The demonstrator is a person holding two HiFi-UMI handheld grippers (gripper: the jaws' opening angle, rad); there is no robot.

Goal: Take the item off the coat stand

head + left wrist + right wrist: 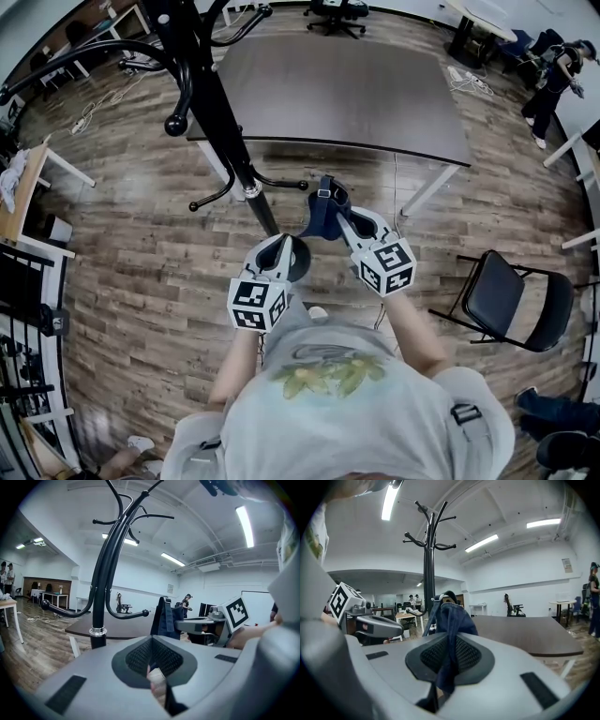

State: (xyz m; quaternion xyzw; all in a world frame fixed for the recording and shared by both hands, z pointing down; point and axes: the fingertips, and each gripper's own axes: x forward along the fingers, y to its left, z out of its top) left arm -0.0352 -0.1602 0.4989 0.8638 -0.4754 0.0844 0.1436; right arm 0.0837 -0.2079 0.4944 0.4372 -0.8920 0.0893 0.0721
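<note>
The black coat stand rises at the upper left, with one low hook reaching right. A dark blue fabric item with a strap and buckle hangs just past that hook's tip and looks clear of it. My right gripper is shut on the item. In the right gripper view the cloth runs down between the closed pads, with the stand behind it. My left gripper is lower and to the left, close to the pole. Its jaws are shut and hold nothing, and its own view shows the item beside the hook ball.
A dark brown table stands right behind the stand. A black folding chair is at the right, an office chair is at the back, and a wooden desk is at the left. A person stands at the far right.
</note>
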